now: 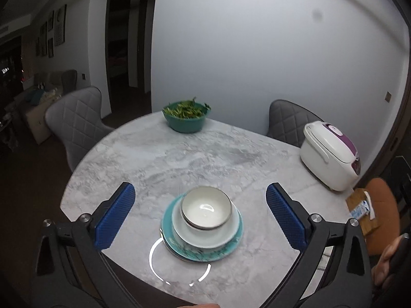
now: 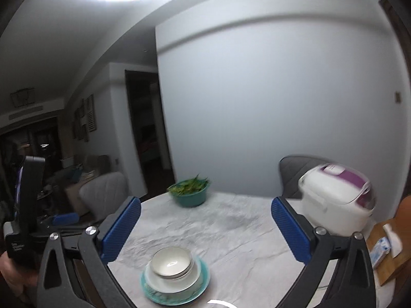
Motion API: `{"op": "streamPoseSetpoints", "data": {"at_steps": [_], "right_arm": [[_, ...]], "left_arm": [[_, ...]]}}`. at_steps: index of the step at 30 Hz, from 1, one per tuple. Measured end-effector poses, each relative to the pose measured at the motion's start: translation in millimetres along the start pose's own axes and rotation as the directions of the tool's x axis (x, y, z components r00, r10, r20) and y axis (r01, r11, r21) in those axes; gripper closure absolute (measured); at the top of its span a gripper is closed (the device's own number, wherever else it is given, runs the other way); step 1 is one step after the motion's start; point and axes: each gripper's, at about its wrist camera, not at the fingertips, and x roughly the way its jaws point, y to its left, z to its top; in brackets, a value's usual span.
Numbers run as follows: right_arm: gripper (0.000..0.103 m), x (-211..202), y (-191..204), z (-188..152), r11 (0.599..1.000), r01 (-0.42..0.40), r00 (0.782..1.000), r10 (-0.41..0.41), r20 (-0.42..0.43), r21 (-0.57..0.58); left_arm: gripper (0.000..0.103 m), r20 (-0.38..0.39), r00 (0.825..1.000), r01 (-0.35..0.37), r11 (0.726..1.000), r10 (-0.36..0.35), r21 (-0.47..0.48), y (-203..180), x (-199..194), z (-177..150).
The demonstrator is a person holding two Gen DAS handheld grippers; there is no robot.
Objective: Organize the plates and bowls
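Stacked dishes being viewed from above

The stack point(image 1: 203, 227) is being framed below and between the left gripper point(image 1: 200, 215) and right gripper point(image 2: 205, 231), both spread wide, empty.

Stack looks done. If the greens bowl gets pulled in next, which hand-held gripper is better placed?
Left, marginally. Left hand-held gripper is open, empty and angled down over the table, greens bowl straight ahead. Right hand-held gripper is also open and empty but aimed flatter.
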Motion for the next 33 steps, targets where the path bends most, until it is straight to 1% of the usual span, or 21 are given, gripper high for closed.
{"op": "streamPoseSetpoints", "data": {"at_steps": [1,2,4,6,7,8,10,12,14,15,16,18,22,23,25,27,30,33], "right_arm": [[0.000,2.7,4.4,-0.3,0.999,0.041,0.999,-0.041,-0.028,-0.019],[0.000,7.6,8.7,-1.5,0.998,0.048,0.996,-0.050,-0.069,-0.035],[0.000,12.1,12.7,-5.9,0.998,0.040,0.991,-0.044,-0.122,-0.040],[0.000,16.7,20.0,-9.7,1.000,0.020,0.985,-0.023,-0.173,-0.019],[0.000,19.1,24.1,-11.3,1.000,0.012,0.979,-0.014,-0.204,-0.013],[0.000,26.1,28.9,-14.0,1.000,0.013,0.968,-0.015,-0.252,-0.012],[0.000,32.9,33.9,-20.9,1.000,0.011,0.943,-0.013,-0.332,-0.009],[0.000,36.5,36.7,-25.4,1.000,0.028,0.928,-0.026,-0.373,-0.001],[0.000,32.6,35.0,-28.9,0.998,0.068,0.912,-0.058,-0.406,0.011],[0.000,30.3,34.3,-29.9,0.996,0.082,0.907,-0.068,-0.415,0.016],[0.000,28.7,33.3,-29.1,0.996,0.088,0.907,-0.069,-0.414,0.025],[0.000,25.7,34.5,-26.8,0.993,0.114,0.907,-0.097,-0.410,0.017],[0.000,25.5,39.1,-27.1,0.987,0.160,0.889,-0.158,-0.429,-0.032],[0.000,25.8,40.1,-28.4,0.984,0.173,0.881,-0.171,-0.441,-0.036],[0.000,26.6,41.6,-31.9,0.985,0.171,0.873,-0.165,-0.459,-0.027],[0.000,26.8,43.9,-34.7,0.982,0.185,0.865,-0.179,-0.470,-0.034],[0.000,26.4,45.5,-35.2,0.980,0.197,0.860,-0.189,-0.474,-0.033],[0.000,29.2,43.9,-37.5,0.974,0.224,0.843,-0.216,-0.492,-0.043]], "left_arm": [[0.000,-0.020,1.000,0.008,1.000,-0.008,-0.006,-2.7,-0.8,-4.2],[0.000,-0.044,0.999,-0.003,1.000,0.002,-0.004,-5.6,1.8,-7.4],[0.000,-0.092,0.995,-0.041,0.999,0.043,0.027,-10.7,5.8,-16.4],[0.000,-0.119,0.992,-0.037,0.998,0.043,0.052,-13.3,9.7,-26.1],[0.000,-0.141,0.990,-0.022,0.998,0.029,0.054,-15.0,12.2,-30.8],[0.000,-0.160,0.987,-0.008,0.998,0.017,0.054,-14.5,15.9,-33.4],[0.000,-0.174,0.984,-0.013,0.998,0.024,0.064,-12.7,22.3,-35.3],[0.000,-0.190,0.981,-0.024,0.996,0.039,0.081,-10.6,22.5,-35.0],[0.000,-0.206,0.977,-0.033,0.996,0.048,0.078,-6.7,25.9,-36.6],[0.000,-0.212,0.976,-0.037,0.997,0.051,0.070,-3.5,26.2,-35.4],[0.000,-0.217,0.975,-0.038,0.997,0.051,0.062,0.4,26.2,-34.4],[0.000,-0.229,0.971,-0.051,0.997,0.062,0.054,6.0,27.2,-34.5],[0.000,-0.235,0.969,-0.059,0.997,0.069,0.048,15.3,25.3,-32.7],[0.000,-0.234,0.970,-0.061,0.997,0.071,0.051,16.9,24.2,-32.4],[0.000,-0.233,0.970,-0.059,0.996,0.072,0.062,18.8,21.6,-31.1],[0.000,-0.231,0.970,-0.063,0.996,0.076,0.064,21.6,18.3,-29.9],[0.000,-0.221,0.972,-0.070,0.995,0.084,0.070,23.7,11.0,-30.3],[0.000,-0.218,0.972,-0.070,0.995,0.085,0.074,24.4,4.2,-32.7]]}}
